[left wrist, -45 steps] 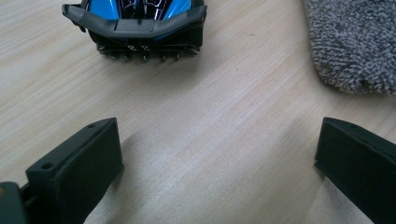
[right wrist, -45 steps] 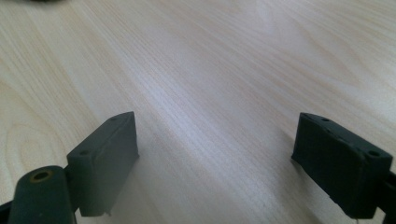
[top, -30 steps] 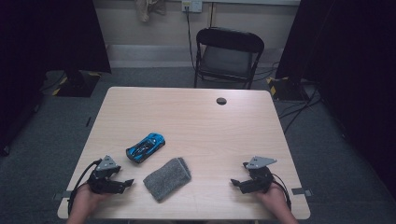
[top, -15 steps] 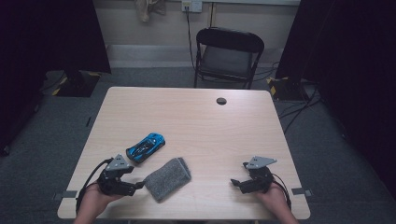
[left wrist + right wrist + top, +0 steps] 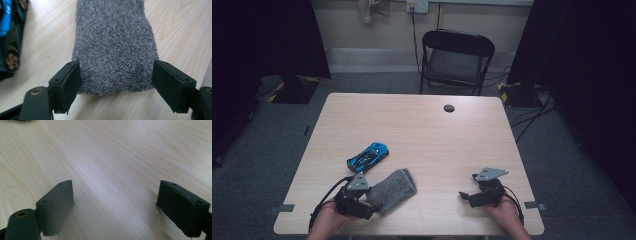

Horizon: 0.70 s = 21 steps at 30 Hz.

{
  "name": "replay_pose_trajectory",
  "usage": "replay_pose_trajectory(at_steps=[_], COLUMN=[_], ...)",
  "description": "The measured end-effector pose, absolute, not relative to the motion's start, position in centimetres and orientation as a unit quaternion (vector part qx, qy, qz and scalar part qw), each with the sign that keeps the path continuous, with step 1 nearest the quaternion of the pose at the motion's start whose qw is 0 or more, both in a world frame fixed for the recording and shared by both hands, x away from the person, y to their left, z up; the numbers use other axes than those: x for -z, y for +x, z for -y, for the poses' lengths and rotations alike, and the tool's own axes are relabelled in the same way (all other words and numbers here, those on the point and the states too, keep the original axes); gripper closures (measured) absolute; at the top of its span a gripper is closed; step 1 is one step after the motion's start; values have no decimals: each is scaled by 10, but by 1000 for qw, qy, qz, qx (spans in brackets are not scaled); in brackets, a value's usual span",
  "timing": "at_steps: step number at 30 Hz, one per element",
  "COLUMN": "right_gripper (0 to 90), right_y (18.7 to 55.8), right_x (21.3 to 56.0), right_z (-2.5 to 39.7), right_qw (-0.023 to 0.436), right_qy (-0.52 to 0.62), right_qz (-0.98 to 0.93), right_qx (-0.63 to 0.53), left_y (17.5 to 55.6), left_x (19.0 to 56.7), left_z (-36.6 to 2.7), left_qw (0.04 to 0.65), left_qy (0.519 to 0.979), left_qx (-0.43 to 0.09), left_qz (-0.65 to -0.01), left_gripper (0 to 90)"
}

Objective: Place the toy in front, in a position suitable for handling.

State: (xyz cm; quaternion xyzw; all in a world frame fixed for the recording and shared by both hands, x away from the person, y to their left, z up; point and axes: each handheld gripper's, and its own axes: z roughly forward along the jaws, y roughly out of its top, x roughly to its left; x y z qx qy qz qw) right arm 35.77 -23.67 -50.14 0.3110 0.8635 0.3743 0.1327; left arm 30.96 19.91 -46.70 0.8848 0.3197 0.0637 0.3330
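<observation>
Left tongs [image 5: 115, 85] straddle the grey sock [image 5: 113, 42].

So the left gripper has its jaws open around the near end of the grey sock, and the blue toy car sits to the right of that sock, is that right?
Not quite. The left gripper does straddle the grey sock's near end with open jaws, but the blue toy car lies to the sock's left, as the high view shows.

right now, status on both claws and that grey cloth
Left claw open, jaws straddling near end of grey knitted cloth, not clamped. Right claw open over bare wooden table. Blue toy car beside cloth, not blocking.
</observation>
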Motion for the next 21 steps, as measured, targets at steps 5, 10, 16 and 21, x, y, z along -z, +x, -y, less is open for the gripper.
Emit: replay_pose_trajectory(at_steps=[5, 10, 16, 21], right_gripper=[133, 133, 133, 134], right_y=[358, 358, 358, 357], right_x=[501, 501, 501, 501], right_z=[237, 237, 237, 237], right_qw=[133, 133, 133, 133], right_qy=[311, 311, 311, 312], right_qz=[-864, -864, -864, -863], right_qx=[-374, -374, -374, -374], left_y=[310, 312, 313, 315], left_x=[470, 474, 476, 476], left_z=[-194, -190, -184, -182], left_qw=[320, 310, 302, 308], left_qy=[890, 893, 899, 901], left_qx=[-71, -81, -92, -93], left_qz=[-318, -315, -303, -289], left_gripper=[237, 262, 335, 438])
